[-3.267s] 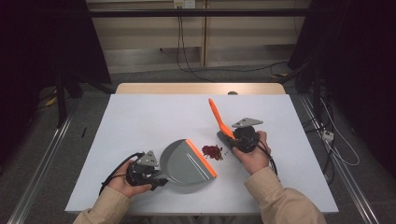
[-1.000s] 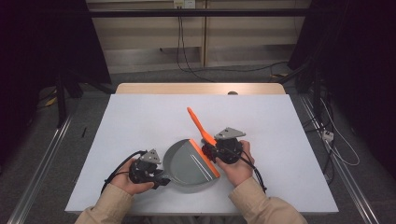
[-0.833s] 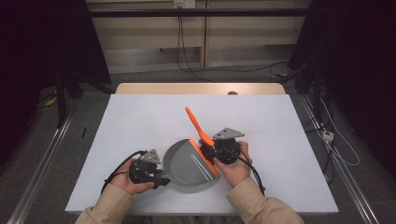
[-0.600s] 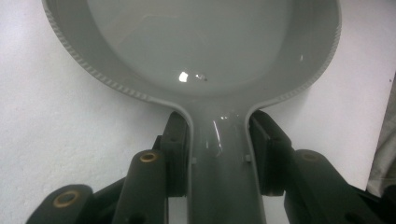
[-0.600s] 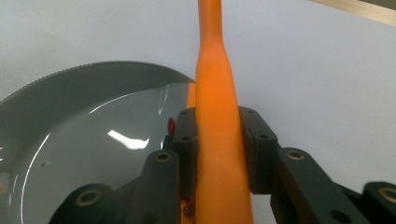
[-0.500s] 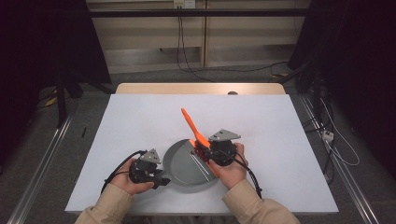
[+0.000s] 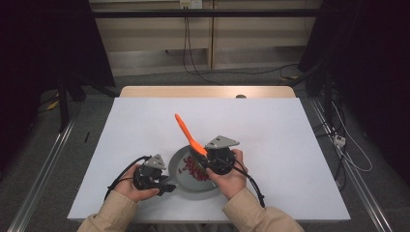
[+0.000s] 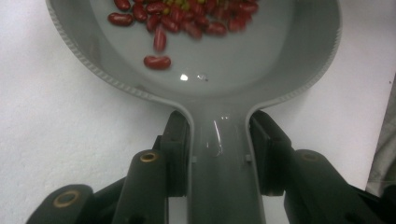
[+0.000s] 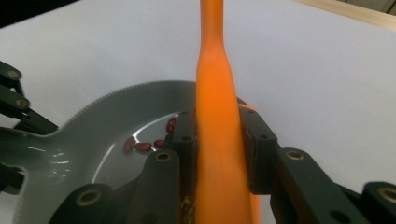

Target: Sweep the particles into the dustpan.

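Right gripper view: right claw [image 9: 217, 140] clamps brush handle [image 9: 215, 93].

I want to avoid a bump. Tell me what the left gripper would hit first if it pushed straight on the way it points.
The left gripper is shut on the grey dustpan's handle, so it would just push the pan along. Past the pan's red beans, the right gripper with its orange brush probably comes first; depth is unclear.

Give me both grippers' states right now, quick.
Left gripper: closed on the dustpan handle.
Right gripper: closed on the orange brush handle.
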